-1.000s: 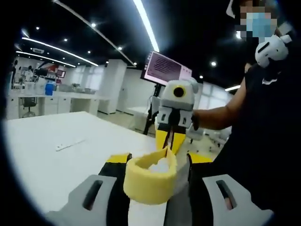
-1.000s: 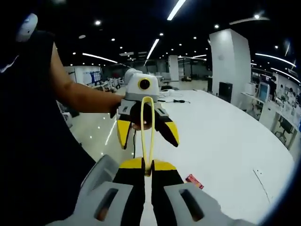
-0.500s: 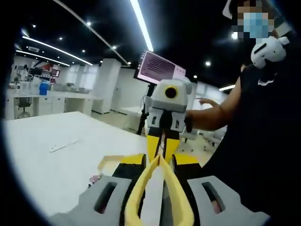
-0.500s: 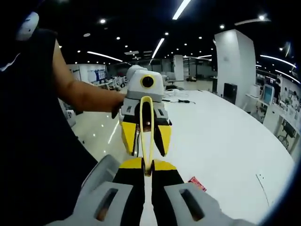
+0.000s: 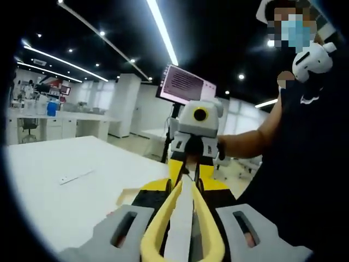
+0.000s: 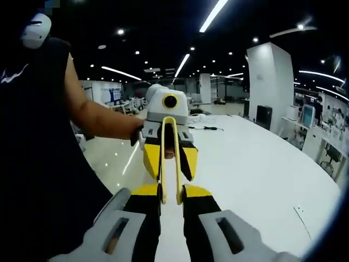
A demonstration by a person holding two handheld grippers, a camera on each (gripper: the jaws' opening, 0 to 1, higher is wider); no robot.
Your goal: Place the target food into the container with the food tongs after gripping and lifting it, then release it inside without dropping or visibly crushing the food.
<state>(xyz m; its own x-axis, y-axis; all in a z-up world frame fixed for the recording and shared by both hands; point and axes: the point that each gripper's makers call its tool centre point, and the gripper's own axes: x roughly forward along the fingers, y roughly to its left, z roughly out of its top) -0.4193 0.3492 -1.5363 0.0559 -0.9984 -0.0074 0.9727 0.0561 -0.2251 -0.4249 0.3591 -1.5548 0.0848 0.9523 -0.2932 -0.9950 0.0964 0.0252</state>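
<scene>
Yellow food tongs (image 5: 182, 218) span between my two grippers, which face each other in the air above a white table (image 5: 60, 207). My left gripper (image 5: 182, 188) is shut on the tongs' looped end, pressing the loop narrow. In the left gripper view the right gripper (image 5: 185, 170) holds the far end of the arms. In the right gripper view the tongs (image 6: 162, 164) rise from my right gripper (image 6: 170, 194) to the left gripper (image 6: 170, 166). The right jaws stand a little apart, with both tong arms between them.
A person's arm (image 6: 98, 117) and dark shirt fill one side of each view. A monitor on a stand (image 5: 185, 84) is behind the right gripper. A small flat white strip (image 5: 76, 176) lies on the table. The table (image 6: 262, 180) stretches away towards office desks.
The left gripper closed on the tongs' loop, flattening it from a round ring. The right jaws eased apart slightly, so the tong arms now show a gap.
</scene>
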